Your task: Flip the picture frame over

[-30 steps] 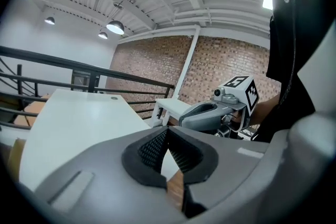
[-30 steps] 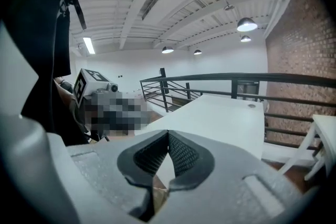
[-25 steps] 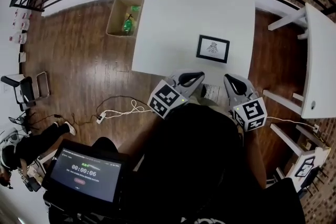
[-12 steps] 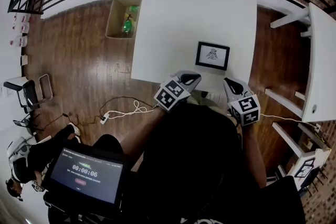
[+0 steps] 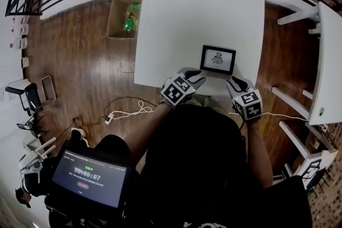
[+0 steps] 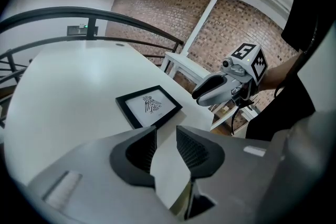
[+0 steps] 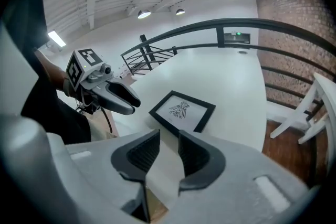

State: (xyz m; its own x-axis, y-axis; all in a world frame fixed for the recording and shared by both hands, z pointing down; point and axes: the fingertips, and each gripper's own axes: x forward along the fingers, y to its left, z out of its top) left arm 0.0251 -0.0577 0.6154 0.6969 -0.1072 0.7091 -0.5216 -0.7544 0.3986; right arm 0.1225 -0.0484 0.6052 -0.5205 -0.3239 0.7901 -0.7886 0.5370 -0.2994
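A black picture frame (image 5: 217,59) lies face up near the front edge of the white table (image 5: 187,18), showing a small dark drawing on white. My left gripper (image 5: 196,77) hovers at the table's edge just left of and in front of the frame. My right gripper (image 5: 233,83) hovers just in front of the frame's right corner. In the left gripper view the frame (image 6: 148,106) lies ahead of my left gripper (image 6: 166,140), and the right gripper (image 6: 219,89) hangs beside it. Both pairs of jaws have just been opening and stand apart with nothing between them. In the right gripper view the frame (image 7: 182,109) lies beyond my right gripper (image 7: 169,148).
A cardboard box (image 5: 126,14) with green bottles stands on the wooden floor left of the table. White cables (image 5: 125,112) trail over the floor. A second white table (image 5: 328,61) stands at the right. A tablet with a timer (image 5: 88,176) sits low at the left.
Both grippers have moved forward and down, from in front of the table to its front edge, close to the frame. The frame has not moved.
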